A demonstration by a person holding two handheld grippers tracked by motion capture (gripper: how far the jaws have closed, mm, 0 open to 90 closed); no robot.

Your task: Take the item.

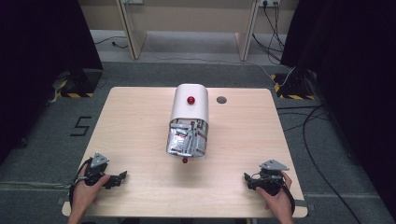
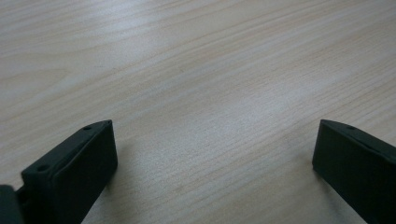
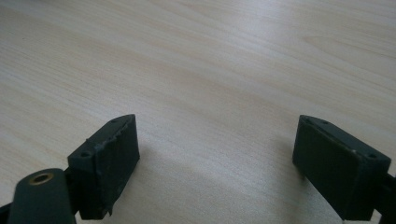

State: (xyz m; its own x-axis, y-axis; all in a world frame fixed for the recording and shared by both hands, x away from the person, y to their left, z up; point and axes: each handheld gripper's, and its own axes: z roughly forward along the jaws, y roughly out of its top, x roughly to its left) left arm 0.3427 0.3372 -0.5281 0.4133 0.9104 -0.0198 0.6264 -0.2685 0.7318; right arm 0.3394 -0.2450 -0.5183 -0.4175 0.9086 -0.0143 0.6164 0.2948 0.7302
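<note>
grey carpet runs round one pale wooden table (image 1: 140,130), with black curtains at either side and loose cables on the floor to the right. on the table i count one white, round-topped container (image 1: 189,106) lying in the middle, its open end toward the person and stuffed with crumpled silvery wrapping (image 1: 187,138). two small red balls: one (image 1: 190,100) sits on the white top, the other (image 1: 185,160) lies on the wood just in front of the open end. one dark round hole (image 1: 221,100) marks the tabletop beside the container's far right.

two hands, two tools. the left gripper (image 1: 117,177) rests at the near left corner, held by the left hand (image 1: 86,186); the right gripper (image 1: 248,179) rests at the near right corner in the right hand (image 1: 275,196). both are well apart from the container.

from above the jaws are too small to judge. the left gripper view settles it: the left gripper (image 2: 215,140) has its two black jaws spread wide over bare wood grain. the right gripper view shows the right gripper (image 3: 217,140) the same, jaws wide apart, nothing between them, plus a brass-ringed hole at the lower left of its body.
</note>
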